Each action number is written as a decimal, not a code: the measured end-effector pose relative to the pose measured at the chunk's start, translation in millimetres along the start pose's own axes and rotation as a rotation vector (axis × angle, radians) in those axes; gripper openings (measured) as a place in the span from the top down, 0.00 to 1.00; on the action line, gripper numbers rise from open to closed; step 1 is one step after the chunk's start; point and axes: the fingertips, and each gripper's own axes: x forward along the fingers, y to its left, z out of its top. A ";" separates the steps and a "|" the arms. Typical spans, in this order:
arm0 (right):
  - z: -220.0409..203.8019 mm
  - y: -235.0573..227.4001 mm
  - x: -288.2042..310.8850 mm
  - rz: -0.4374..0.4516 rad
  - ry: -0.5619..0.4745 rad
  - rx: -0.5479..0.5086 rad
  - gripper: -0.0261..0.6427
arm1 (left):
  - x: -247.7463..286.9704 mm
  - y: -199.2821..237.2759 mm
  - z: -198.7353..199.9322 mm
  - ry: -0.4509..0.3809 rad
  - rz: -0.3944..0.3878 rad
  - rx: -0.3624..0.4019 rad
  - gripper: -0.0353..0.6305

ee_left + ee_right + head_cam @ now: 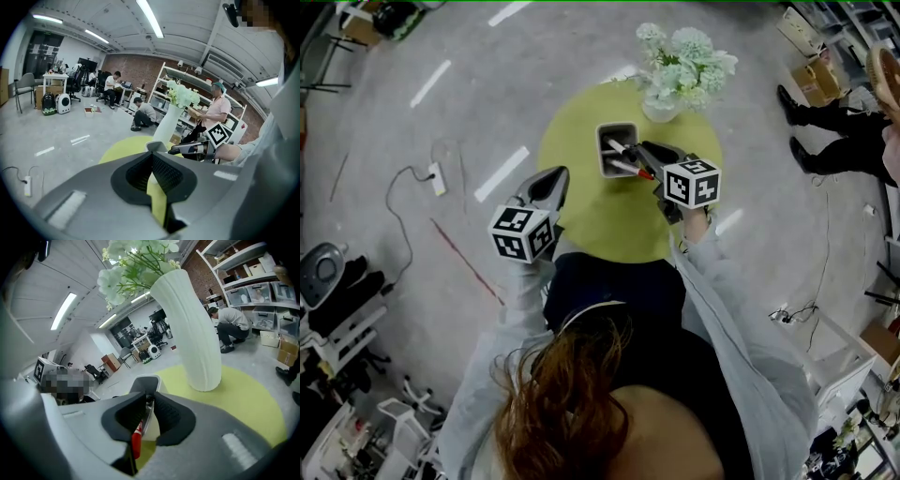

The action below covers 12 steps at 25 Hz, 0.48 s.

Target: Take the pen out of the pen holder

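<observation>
A grey pen holder (617, 129) stands on the round green table (600, 220), with a white pen (621, 147) leaning inside it. My right gripper (645, 156) reaches to the holder's right rim and is shut on a white pen with a red end (634, 170). In the right gripper view that pen's red end (136, 442) sticks out below the closed pads, just before the holder (146, 382). My left gripper (556, 178) hovers over the table's left edge, shut and holding nothing; its view shows the pads touching (151, 158) and the holder (157, 146) beyond.
A white vase of pale flowers (677, 67) stands right behind the holder, close to my right gripper (194, 333). A power strip and cable (437, 178) lie on the floor to the left. A person's legs (820, 131) are at the right.
</observation>
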 end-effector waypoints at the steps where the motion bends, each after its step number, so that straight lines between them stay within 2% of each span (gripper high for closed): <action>1: 0.1 1.0 0.6 0.008 -0.003 0.004 0.88 | 0.2 0.5 -0.1 0.000 0.001 0.000 0.92; 7: 3.1 7.2 -3.5 0.017 -0.029 0.004 0.90 | -3.0 1.4 -4.8 -0.003 0.001 -0.001 0.92; 12: 10.2 4.4 -11.7 -0.019 -0.050 -0.015 0.90 | 2.9 -2.1 -2.5 -0.010 -0.022 0.014 0.92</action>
